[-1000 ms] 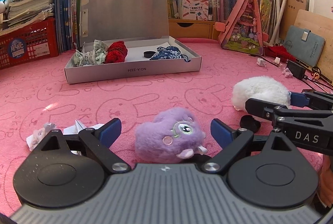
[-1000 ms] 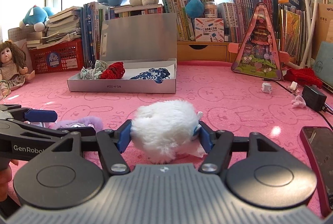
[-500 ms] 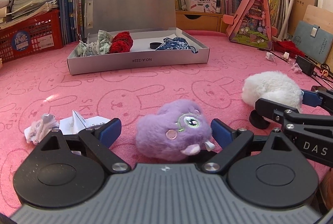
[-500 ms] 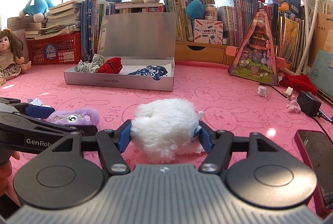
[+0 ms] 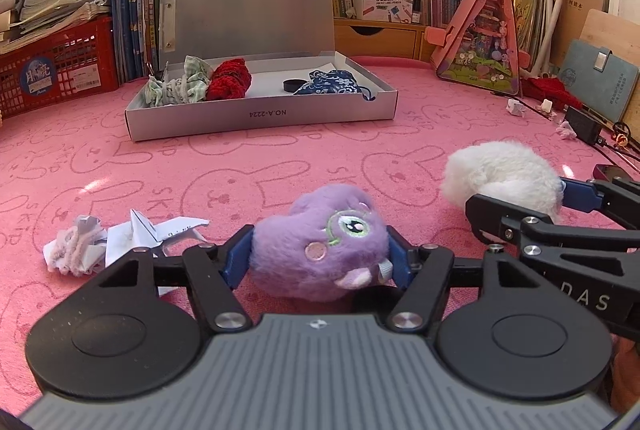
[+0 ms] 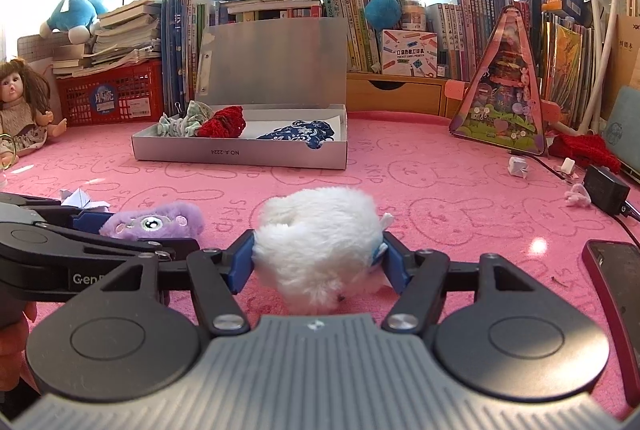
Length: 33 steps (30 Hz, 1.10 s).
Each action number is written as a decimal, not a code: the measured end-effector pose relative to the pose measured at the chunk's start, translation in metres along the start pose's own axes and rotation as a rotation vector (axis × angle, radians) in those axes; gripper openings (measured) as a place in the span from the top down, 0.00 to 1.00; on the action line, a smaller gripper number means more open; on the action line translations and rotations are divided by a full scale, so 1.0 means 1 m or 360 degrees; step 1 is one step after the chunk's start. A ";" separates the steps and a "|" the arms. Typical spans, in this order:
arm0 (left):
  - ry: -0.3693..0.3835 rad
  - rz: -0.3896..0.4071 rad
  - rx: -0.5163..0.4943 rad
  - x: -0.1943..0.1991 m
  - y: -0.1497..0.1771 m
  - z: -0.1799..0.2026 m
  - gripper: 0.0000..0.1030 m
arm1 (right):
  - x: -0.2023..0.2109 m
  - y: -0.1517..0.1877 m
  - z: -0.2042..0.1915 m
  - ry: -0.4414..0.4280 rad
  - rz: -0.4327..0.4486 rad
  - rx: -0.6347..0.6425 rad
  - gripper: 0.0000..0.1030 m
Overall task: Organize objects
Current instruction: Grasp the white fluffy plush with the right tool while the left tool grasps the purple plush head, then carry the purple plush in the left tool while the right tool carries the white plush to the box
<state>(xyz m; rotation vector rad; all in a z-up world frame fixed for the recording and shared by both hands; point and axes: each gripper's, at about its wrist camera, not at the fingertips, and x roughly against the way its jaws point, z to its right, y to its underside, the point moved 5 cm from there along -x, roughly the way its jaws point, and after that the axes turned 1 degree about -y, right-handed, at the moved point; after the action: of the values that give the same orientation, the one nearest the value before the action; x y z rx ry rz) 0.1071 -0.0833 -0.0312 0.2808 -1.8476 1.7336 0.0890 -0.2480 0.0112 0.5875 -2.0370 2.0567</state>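
The open grey box (image 5: 260,116) at the far side of the pink mat (image 5: 320,158) already holds several things: a green checked cloth (image 5: 178,86), a red knitted piece (image 5: 230,78), a small black cap (image 5: 294,85) and a blue flowered pouch (image 5: 332,88). This part of the work looks done.

Two soft toys are not yet in the box. The left gripper (image 5: 318,258) has just been closing, and now its blue pads press both sides of the purple plush toy (image 5: 324,242), which sits on the mat near the camera. The right gripper (image 6: 318,262) is clamped on the white fluffy toy (image 6: 320,234), also low over the mat, just beside the purple one.

I judge that both toys are gripped and must next go to the box. A crumpled paper (image 5: 74,250) and a folded paper (image 5: 156,230) lie loose on the mat at the left, and they probably wait for their turn too.
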 end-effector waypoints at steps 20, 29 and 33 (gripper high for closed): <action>-0.0058 0.0029 0.0076 0.010 -0.022 -0.017 0.31 | -0.008 -0.019 -0.006 -0.0093 0.0041 -0.0080 0.34; -0.0095 0.0119 0.0066 0.013 -0.054 -0.032 0.31 | -0.021 -0.042 -0.003 -0.0146 0.0050 -0.0147 0.34; -0.0113 0.0143 0.0096 0.013 -0.070 -0.047 0.31 | -0.030 -0.056 0.003 -0.0170 0.0038 -0.0201 0.34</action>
<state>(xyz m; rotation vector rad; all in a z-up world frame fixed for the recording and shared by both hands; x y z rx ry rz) 0.1456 -0.0442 0.0340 0.2911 -1.8864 1.8649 0.1391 -0.2443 0.0497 0.6662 -2.2247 1.9303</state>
